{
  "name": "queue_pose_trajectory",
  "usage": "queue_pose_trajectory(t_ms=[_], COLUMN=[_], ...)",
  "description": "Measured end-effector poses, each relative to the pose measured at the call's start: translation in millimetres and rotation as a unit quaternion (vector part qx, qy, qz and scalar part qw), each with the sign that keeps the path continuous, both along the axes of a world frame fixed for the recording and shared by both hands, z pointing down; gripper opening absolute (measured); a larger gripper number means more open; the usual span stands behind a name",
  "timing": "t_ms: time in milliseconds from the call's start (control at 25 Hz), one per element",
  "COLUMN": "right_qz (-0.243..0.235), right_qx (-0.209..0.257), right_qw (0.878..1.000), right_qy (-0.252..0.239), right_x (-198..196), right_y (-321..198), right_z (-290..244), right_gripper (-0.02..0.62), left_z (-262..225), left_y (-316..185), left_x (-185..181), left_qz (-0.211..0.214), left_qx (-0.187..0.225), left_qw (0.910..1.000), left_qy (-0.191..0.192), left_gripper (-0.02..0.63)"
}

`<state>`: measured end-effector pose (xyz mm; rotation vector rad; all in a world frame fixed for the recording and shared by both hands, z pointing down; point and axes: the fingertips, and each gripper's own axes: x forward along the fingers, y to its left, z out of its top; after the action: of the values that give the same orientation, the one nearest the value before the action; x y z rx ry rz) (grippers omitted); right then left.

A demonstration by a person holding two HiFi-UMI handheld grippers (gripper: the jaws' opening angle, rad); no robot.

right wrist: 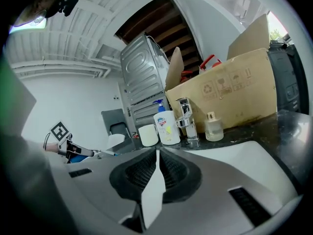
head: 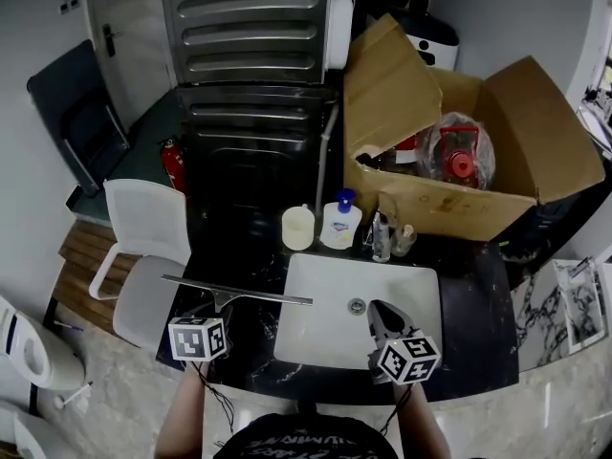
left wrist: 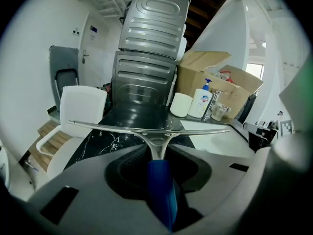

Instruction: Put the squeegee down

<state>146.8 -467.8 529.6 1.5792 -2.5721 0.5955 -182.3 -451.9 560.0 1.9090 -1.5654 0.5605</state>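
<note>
The squeegee (head: 239, 292) has a long metal blade and a blue handle (left wrist: 160, 185). It hangs level over the black counter's left part, just left of the sink. My left gripper (head: 222, 308) is shut on the handle, and in the left gripper view the blade (left wrist: 146, 129) stretches crosswise ahead of the left gripper (left wrist: 158, 154). My right gripper (head: 380, 316) hovers over the white sink basin (head: 325, 338), shut, with nothing between its pads. In the right gripper view the right gripper (right wrist: 156, 154) points toward the faucet (right wrist: 184, 116).
Behind the sink stand a white cup (head: 297, 228), a soap pump bottle (head: 341, 223), the faucet (head: 381, 235) and a small glass bottle (head: 405, 238). An open cardboard box (head: 449, 194) fills the back right. A white chair (head: 143, 247) stands left of the black counter (head: 483, 333).
</note>
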Motion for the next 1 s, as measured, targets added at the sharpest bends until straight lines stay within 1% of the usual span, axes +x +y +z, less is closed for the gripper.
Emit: queue_pose_trajectory(t_ms=[80, 200, 320, 600, 880, 1000], right_qz=[-0.004, -0.010, -0.016, -0.023, -0.025, -0.027], right_qx=[-0.002, -0.005, -0.009, -0.020, -0.030, -0.033], right_qw=[1.000, 1.000, 1.000, 0.999, 0.999, 0.999], right_qy=[-0.003, -0.007, -0.009, -0.017, -0.019, -0.020], right_x=[2, 2, 1, 0, -1, -5], right_y=[-12, -26, -36, -50, -55, -53], right_z=[3, 6, 11, 23, 30, 31], right_gripper=[0.052, 0.052, 0.052, 0.052, 0.052, 0.052], left_z=[6, 16, 22, 36, 42, 46], left_y=[-11, -21, -30, -45, -48, -46], left_x=[1, 3, 7, 15, 15, 15], left_qz=[-0.004, -0.007, -0.007, 0.011, 0.010, 0.011], left_qx=[-0.014, -0.032, -0.042, -0.059, -0.074, -0.085], left_qw=[0.9999, 0.9994, 0.9990, 0.9975, 0.9967, 0.9962], left_qy=[-0.008, -0.009, -0.013, -0.036, -0.031, -0.017], left_gripper=[0.137, 0.137, 0.137, 0.137, 0.137, 0.138])
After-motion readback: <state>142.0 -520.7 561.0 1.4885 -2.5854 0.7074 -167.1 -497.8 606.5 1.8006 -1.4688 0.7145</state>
